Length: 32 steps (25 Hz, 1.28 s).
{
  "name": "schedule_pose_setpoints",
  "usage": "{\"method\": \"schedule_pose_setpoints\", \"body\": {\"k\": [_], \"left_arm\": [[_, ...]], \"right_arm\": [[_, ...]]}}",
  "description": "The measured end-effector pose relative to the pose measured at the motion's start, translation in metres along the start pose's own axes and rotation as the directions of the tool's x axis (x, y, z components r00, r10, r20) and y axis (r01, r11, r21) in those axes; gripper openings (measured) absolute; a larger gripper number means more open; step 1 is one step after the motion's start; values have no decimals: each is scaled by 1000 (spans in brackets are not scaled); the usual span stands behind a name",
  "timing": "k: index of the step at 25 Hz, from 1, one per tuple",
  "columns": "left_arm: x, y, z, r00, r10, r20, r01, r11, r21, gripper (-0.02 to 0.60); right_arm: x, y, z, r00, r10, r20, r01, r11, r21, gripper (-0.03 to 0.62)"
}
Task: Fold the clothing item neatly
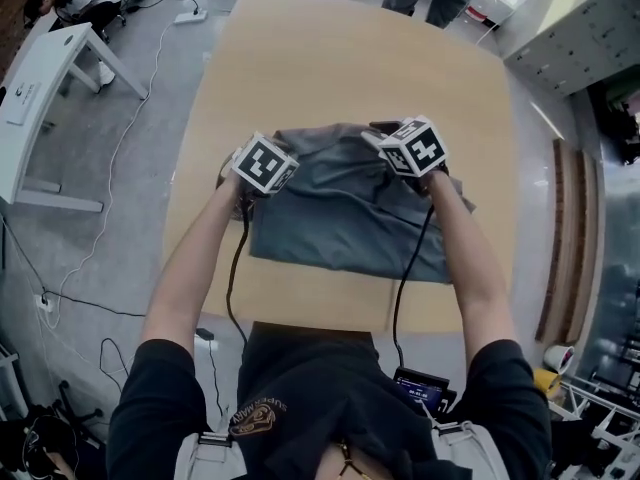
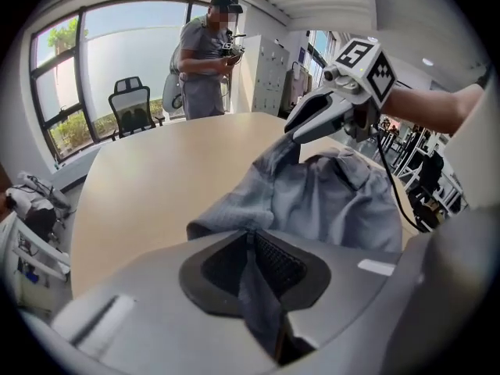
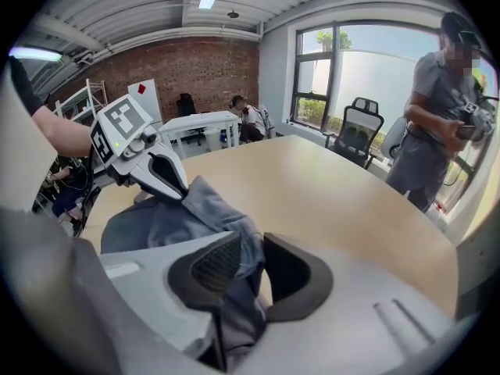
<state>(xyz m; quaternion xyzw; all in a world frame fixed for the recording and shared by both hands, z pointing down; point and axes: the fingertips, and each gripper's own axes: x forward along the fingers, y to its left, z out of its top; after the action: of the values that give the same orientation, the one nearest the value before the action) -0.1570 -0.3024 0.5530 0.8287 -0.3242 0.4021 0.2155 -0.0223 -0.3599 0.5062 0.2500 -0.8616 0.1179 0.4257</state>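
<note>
On table [image 1: 350, 58], grey garment [image 1: 340, 218] lies part folded, far edge raised. Left gripper [image 2: 250, 244] pinches thin edge; right gripper [image 3: 248, 260] grips thicker bunch, seemingly looser. Risk: right corner slips, fold lands skewed.

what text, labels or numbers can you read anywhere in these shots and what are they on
"SUPER...", upside down on the person's black shirt; the rest is too blurred.
Marker cubes, left and right: square patterns only, no words.
Small screen at the person's waist: too small to read.
</note>
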Motion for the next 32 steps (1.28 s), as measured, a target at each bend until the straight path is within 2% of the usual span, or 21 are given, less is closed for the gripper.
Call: {"method": "schedule_pose_setpoints", "body": {"k": [2, 5, 7, 10, 12, 15, 19, 24, 29, 32], "left_arm": [[7, 11, 8, 999, 48, 10, -48, 999, 19, 43], [11, 36, 19, 988, 146, 42, -146, 989, -6, 41], [11, 56, 23, 974, 221, 56, -220, 975, -27, 32], [1, 91, 29, 940, 333, 75, -330, 943, -50, 23], [-6, 102, 28, 930, 358, 77, -354, 933, -64, 22], [-10, 88, 29, 939, 334, 78, -329, 942, -71, 23], [-3, 30, 53, 960, 262, 102, -263, 965, 2, 23], [16, -48, 80, 977, 183, 111, -194, 976, 99, 23], [43, -125, 98, 990, 112, 88, -119, 989, 90, 23], [56, -161, 107, 993, 95, 71, -102, 990, 99, 38]], "right_arm": [[-6, 5, 3, 1000, 9, 10, -9, 1000, -2, 80], [-25, 2, 2, 1000, -2, 29, 2, 1000, 7, 80], [-43, -5, -3, 999, -28, 40, 27, 999, 38, 80], [-71, -18, -29, 996, -89, 32, 85, 991, 103, 80], [-87, -22, -61, 993, -121, -9, 122, 983, 136, 80], [-107, -22, -127, 985, -140, -98, 154, 975, 159, 80], [-135, -22, -195, 981, -143, -129, 168, 964, 207, 80], [-155, -24, -242, 986, -129, -105, 148, 967, 207, 80], [-177, -31, -276, 995, -83, -60, 93, 979, 182, 81], [-179, -23, -285, 1000, -20, -23, 23, 988, 153, 132]]}}
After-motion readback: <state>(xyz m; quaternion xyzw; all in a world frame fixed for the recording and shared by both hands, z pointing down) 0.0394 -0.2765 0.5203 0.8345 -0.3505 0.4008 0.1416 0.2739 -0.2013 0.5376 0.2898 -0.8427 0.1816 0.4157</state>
